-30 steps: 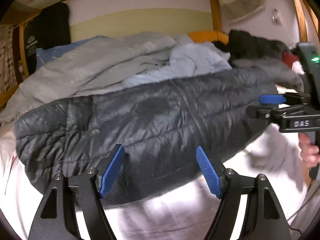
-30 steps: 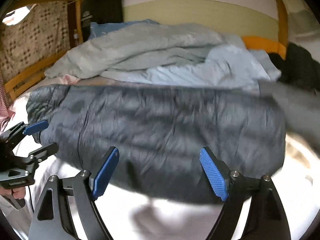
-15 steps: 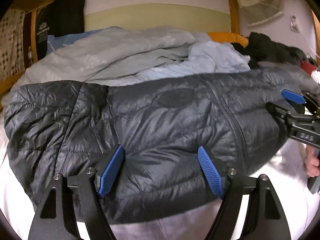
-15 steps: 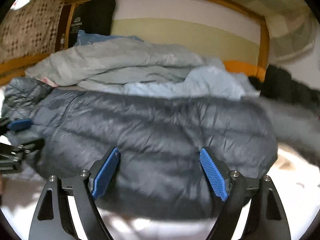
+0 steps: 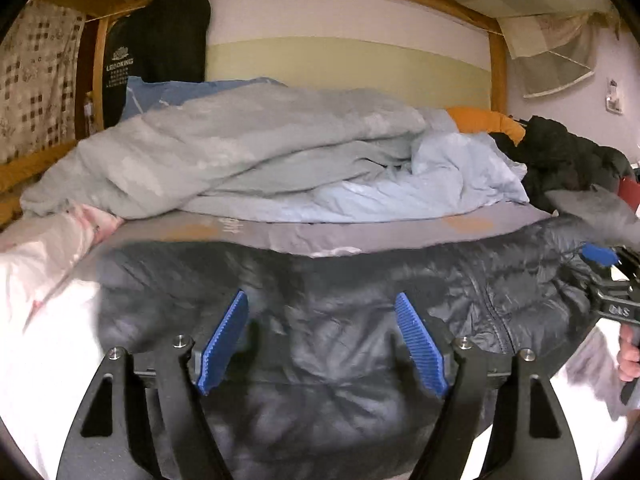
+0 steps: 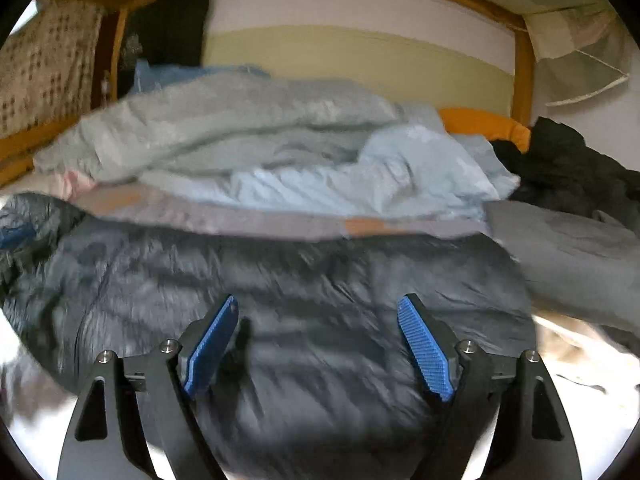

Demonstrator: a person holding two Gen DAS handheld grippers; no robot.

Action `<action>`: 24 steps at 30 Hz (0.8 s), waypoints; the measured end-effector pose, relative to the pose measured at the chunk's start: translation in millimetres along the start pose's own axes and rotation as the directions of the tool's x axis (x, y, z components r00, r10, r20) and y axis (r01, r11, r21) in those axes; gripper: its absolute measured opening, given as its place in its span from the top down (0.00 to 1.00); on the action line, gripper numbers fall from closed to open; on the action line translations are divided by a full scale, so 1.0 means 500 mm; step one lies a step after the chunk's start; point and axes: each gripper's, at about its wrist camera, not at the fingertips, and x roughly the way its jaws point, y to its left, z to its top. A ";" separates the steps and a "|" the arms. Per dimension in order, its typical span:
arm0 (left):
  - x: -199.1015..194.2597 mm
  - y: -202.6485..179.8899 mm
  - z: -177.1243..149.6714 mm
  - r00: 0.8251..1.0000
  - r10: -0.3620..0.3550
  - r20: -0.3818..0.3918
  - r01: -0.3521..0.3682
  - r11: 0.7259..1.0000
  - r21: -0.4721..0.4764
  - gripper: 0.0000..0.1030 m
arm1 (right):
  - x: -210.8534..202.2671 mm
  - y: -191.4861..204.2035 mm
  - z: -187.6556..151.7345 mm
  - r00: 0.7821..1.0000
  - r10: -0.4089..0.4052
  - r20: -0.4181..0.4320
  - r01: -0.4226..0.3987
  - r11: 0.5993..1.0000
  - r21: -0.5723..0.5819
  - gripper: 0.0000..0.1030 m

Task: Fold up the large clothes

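1 jacket [image 5: 344, 320], 2 grippers [image 5: 320, 344], maybe 2 duvets [image 5: 240, 152]

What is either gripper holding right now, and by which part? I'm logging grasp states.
Nothing is held. The left gripper and right gripper both stand open over the dark puffer jacket, pinching no fabric.

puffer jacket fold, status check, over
Left gripper and right gripper both open, holding nothing. Dark puffer jacket spread flat on the bed, lining edge showing. Rumpled duvet heaped just behind it.

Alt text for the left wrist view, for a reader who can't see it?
Open left tongs hover over a dark puffy jacket spread across a white bed sheet. Behind it lies a heap of grey and pale blue bedding; the right tongs show at the right edge.
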 end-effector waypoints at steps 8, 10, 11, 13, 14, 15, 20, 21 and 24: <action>0.079 0.151 -0.004 0.978 0.038 -0.205 -0.077 0.980 -0.184 0.26 | 0.048 -0.077 -0.006 1.000 0.017 -0.022 -0.016 1.000 0.026 0.19; 0.117 0.186 -0.016 0.969 0.020 -0.247 -0.081 0.967 -0.242 0.29 | 0.065 -0.074 0.002 0.996 -0.057 0.070 0.061 0.997 -0.050 0.21; 0.124 0.198 -0.019 0.969 0.038 -0.243 -0.099 0.965 -0.244 0.30 | 0.075 -0.073 0.004 0.994 -0.065 0.087 0.072 0.994 -0.081 0.25; 0.133 0.210 -0.018 0.973 0.040 -0.227 -0.095 0.967 -0.238 0.30 | 0.112 -0.082 0.004 1.000 -0.018 0.020 0.020 0.997 -0.074 0.32; 0.138 0.213 -0.017 0.974 0.024 -0.225 -0.078 0.969 -0.234 0.30 | 0.127 -0.089 0.000 1.000 -0.008 -0.006 0.008 0.999 -0.045 0.33; 0.142 0.214 -0.017 0.974 0.020 -0.225 -0.073 0.971 -0.229 0.29 | 0.133 -0.093 -0.002 1.000 -0.003 -0.011 0.002 1.000 -0.029 0.34; 0.146 0.209 -0.027 0.976 0.041 -0.215 -0.089 0.972 -0.217 0.28 | 0.143 -0.105 0.001 0.999 -0.018 -0.037 0.019 0.999 0.027 0.35; 0.135 0.203 -0.022 0.978 0.058 -0.200 -0.101 0.972 -0.211 0.29 | 0.130 -0.106 0.006 1.000 -0.017 -0.023 0.018 0.999 0.050 0.37; 0.085 0.170 0.007 0.993 0.050 -0.109 -0.070 0.981 -0.180 0.30 | 0.077 -0.098 0.026 0.999 0.045 0.020 -0.047 0.995 0.084 0.37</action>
